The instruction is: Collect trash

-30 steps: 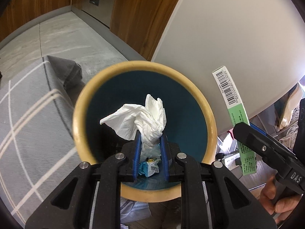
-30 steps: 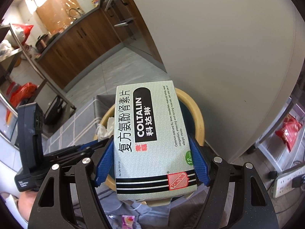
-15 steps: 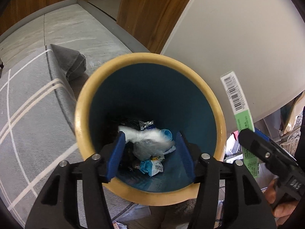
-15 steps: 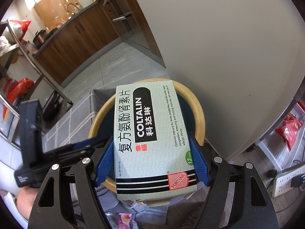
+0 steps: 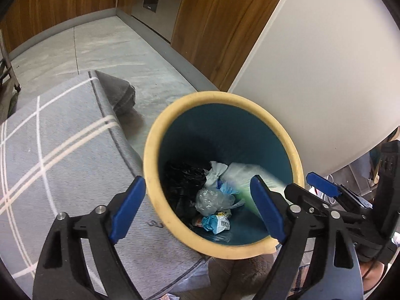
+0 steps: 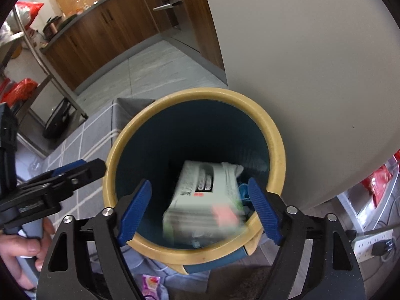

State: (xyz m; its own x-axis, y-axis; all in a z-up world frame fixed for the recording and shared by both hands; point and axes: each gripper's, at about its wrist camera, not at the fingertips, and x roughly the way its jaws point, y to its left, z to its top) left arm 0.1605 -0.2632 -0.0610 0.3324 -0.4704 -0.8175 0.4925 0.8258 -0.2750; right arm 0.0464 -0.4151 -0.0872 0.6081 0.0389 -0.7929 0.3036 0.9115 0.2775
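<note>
A round bin with a yellow rim (image 5: 226, 97) and blue inside stands on the floor; it also shows in the right wrist view (image 6: 276, 145). My right gripper (image 6: 198, 210) is open over the bin, and the white medicine box (image 6: 205, 200) is blurred, falling inside the bin. My left gripper (image 5: 197, 207) is open and empty above the bin's near edge. In the bin lie a white tissue (image 5: 215, 172), a clear wrapper (image 5: 212, 200), a black bag (image 5: 183, 177) and a blue packet (image 5: 216, 223). The falling box shows as a pale blur (image 5: 252, 175).
A grey checked cushion (image 5: 55, 155) lies left of the bin. A white cabinet (image 5: 325, 70) stands right behind it. Wooden kitchen cabinets (image 5: 207, 20) line the far floor. A power strip (image 6: 372, 246) lies at the lower right. A pink wrapper (image 6: 150, 283) lies on the floor.
My left gripper opened and dropped the tissue into the bin, then drew back left. My right gripper opened and let go of the medicine box, which is falling into the bin.
</note>
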